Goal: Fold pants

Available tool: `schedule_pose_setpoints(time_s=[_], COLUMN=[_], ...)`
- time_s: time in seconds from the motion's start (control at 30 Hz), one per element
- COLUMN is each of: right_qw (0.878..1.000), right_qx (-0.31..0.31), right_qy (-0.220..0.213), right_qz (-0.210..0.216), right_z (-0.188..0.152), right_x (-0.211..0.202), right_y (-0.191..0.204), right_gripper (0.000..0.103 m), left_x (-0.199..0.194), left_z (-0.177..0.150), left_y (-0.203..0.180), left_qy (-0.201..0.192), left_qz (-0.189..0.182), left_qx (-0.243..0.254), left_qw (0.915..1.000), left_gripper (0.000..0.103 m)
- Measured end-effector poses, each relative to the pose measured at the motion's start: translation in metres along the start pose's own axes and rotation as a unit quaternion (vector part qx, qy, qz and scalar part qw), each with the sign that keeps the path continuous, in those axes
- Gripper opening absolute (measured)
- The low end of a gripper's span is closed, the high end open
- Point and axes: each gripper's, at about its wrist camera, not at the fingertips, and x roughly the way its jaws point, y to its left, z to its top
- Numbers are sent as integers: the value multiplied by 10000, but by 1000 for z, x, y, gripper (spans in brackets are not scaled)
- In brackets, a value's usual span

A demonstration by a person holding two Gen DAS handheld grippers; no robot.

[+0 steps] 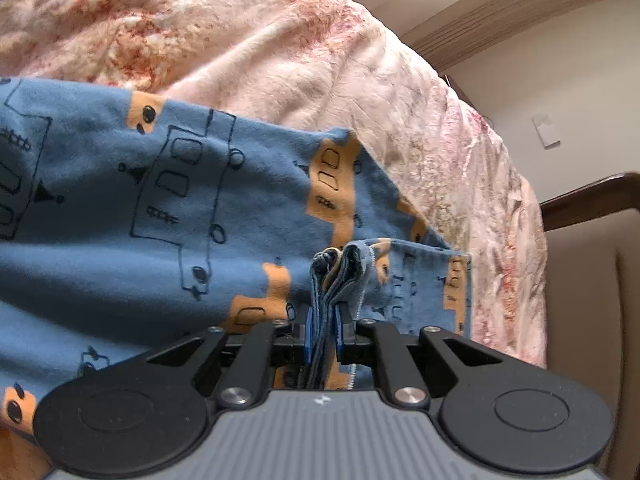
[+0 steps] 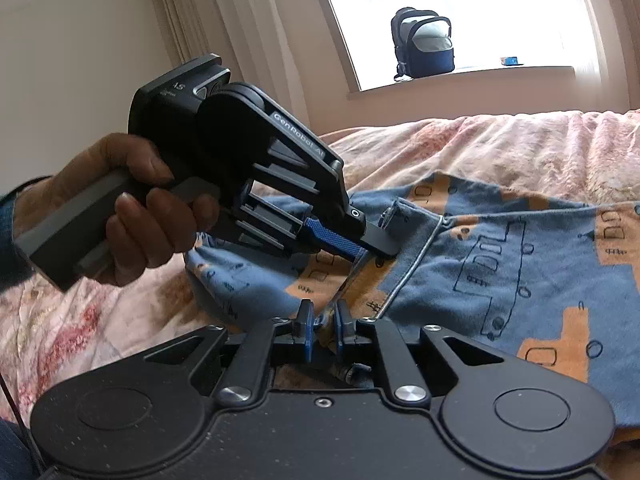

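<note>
Pants (image 1: 160, 208), blue pyjama knit printed with orange and outlined buses, lie spread on the pink floral bedspread (image 1: 280, 40) near the bed's edge, one end lifted. The left tool (image 1: 321, 336) is clamped on a thick bunch of several layers at a hem; the right tool (image 2: 321, 328) is clamped on a thin seam edge beside it. The right's hold looks shallow, so I judge a pull could slip the seam free; the left's bunch could shed a layer, skewing the fold. A backpack (image 2: 424, 44) stands on the windowsill (image 2: 460, 78); its contents cannot be made out.
</note>
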Motion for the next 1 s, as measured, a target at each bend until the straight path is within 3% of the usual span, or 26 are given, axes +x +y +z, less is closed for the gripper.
schedule_pose_setpoints(time_s=[0.07,0.13,0.17,0.2,0.23,0.27,0.33,0.43,0.53,0.63,0.7,0.77,0.83,0.87,0.93,1.0], right_qw=[10000,9998,9995,9983,9967,9937,9861,9594,9337,9340,9398,9468,9487,9466,9362,9189], right_qx=[-42,-177,-292,-457,-582,-691,-708,-805,-807,-858,-1087,-1524,-1926,-2114,-2386,-2428], right_qy=[-37,-52,-88,-167,-243,-355,-468,-587,-626,-715,-777,-855,-735,-597,-414,-366], right_qz=[-15,-58,-124,-330,-520,-808,-1428,-2641,-3432,-3394,-3146,-2704,-2399,-2362,-2545,-3088], right_z=[-2,-3,-3,-4,-5,-6,-7,-1,20,37,41,38,35,34,32,32], right_x=[-2,-9,-17,-29,-38,-52,-74,-92,-87,-66,-46,-26,-8,1,12,15], right_y=[0,3,4,6,5,2,-8,-33,-64,-85,-92,-93,-89,-88,-90,-101], right_gripper=[15,27,34,57,74,77,82,102,102,102,102,102,102,102,102,102], left_x=[-2,-7,-10,-15,-19,-22,-22,-8,14,28,37,40,38,38,41,42], left_z=[-3,-5,-6,-8,-11,-15,-24,-38,-46,-53,-54,-50,-44,-44,-46,-46], left_y=[-5,-11,-14,-18,-23,-28,-41,-61,-81,-93,-93,-83,-64,-58,-57,-55], left_qy=[-84,-144,-201,-324,-525,-721,-1111,-1656,-1912,-2295,-2461,-2378,-2314,-2358,-2339,-2340], left_qz=[164,274,319,395,527,677,1046,1680,2099,2272,2566,2730,2492,2423,2490,2481], left_qx=[117,166,209,267,342,441,764,1388,1770,2046,2138,1980,1751,1773,2056,2064], left_qw=[9998,9994,9991,9983,9966,9941,9853,9618,9423,9240,9099,9109,9240,9243,9171,9171], left_gripper=[21,37,54,71,77,86,93,100,100,100,100,101,103,103,103,103])
